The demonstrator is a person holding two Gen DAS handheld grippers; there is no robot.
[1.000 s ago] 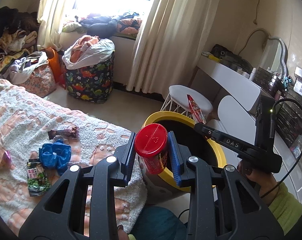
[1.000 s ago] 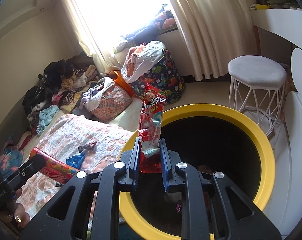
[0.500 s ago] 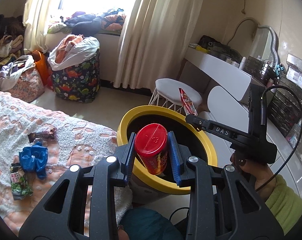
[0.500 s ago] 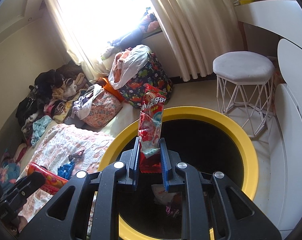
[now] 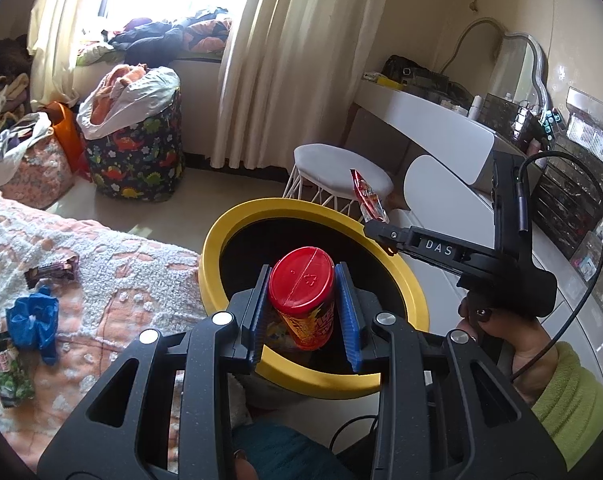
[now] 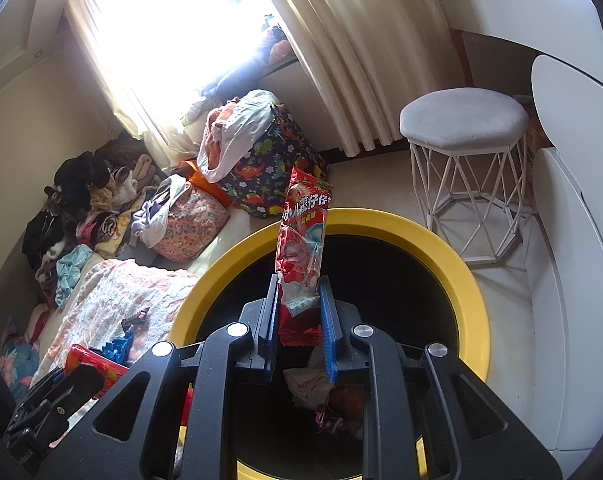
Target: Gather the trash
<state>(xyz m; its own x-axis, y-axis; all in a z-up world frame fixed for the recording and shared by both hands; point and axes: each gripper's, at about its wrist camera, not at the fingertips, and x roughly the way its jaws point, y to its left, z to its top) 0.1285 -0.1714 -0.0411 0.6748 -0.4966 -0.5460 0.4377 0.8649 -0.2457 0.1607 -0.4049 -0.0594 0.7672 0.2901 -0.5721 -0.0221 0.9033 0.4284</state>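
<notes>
My left gripper [image 5: 302, 280] is shut on a red-lidded snack can [image 5: 302, 289] and holds it upright over the open mouth of the yellow-rimmed black bin [image 5: 221, 224]. My right gripper [image 6: 299, 284] is shut on a long red snack wrapper [image 6: 303, 224] that stands up from the jaws over the bin [image 6: 453, 248]. In the left wrist view the right gripper [image 5: 375, 226] reaches in over the bin's far rim with the wrapper [image 5: 365, 194]. Trash lies at the bin's bottom [image 6: 321, 392]. A brown wrapper [image 5: 53, 270], blue scrunchie [image 5: 31, 320] and green packet [image 5: 9, 368] lie on the bed.
A pink-and-white blanket [image 5: 113, 264] covers the bed left of the bin. A white stool [image 6: 461, 120] stands behind the bin, a white desk [image 5: 441, 128] at right. A dinosaur-print hamper [image 5: 137, 152] and clothes piles [image 6: 85, 208] sit by the curtained window.
Both grippers have moved in over the bin's mouth with their loads. The can was beside the near rim; now it hangs above the opening. The wrapper sits farther over the bin.
</notes>
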